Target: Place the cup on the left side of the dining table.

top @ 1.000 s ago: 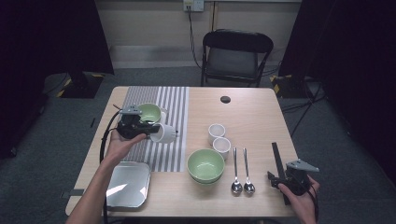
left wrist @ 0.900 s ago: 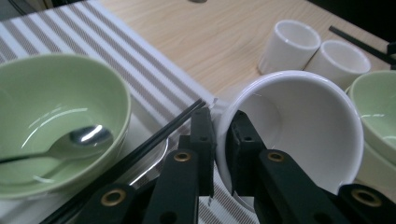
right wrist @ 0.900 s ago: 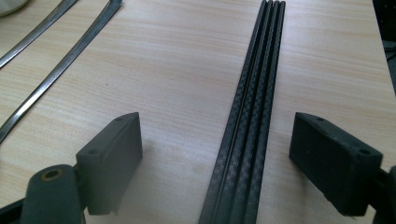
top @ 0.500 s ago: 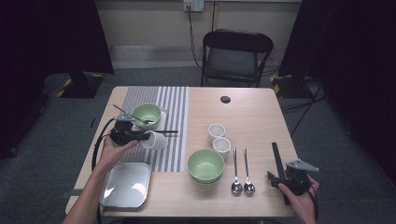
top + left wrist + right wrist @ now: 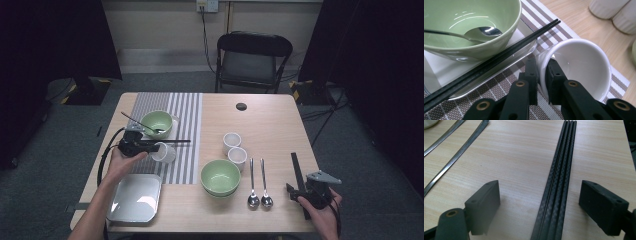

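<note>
the left gripper (image 5: 150, 147) has its jaws pinched nearly together on the wall of a small white cup (image 5: 576, 67), one jaw inside the rim and one outside, as the left gripper view shows; the cup is tipped so its mouth faces the camera. in the high view the cup (image 5: 164, 152) sits over the striped placemat (image 5: 185, 115), at about 5 o'clock from the green bowl (image 5: 157, 123) that holds a spoon (image 5: 471, 33) and stands on a small metal tray (image 5: 506, 68). a pair of black chopsticks (image 5: 499, 57) lies across that tray's edge, just at 12 o'clock of the cup. the step in hand looks like setting this cup down at the place setting. to do it well, roll the wrist so the cup's base turns down before it meets the mat, lower it slowly, keep it off the chopsticks so they aren't nudged, and only ease the jaws apart once the base sits flat. the thin wall grip could slip if the cup is swung fast. the right gripper (image 5: 539, 207) rests at the table's (image 5: 270, 115) 4 o'clock corner, jaws wide apart and holding nothing, with another bundle of black chopsticks (image 5: 559, 182) lying between them untouched.
</note>
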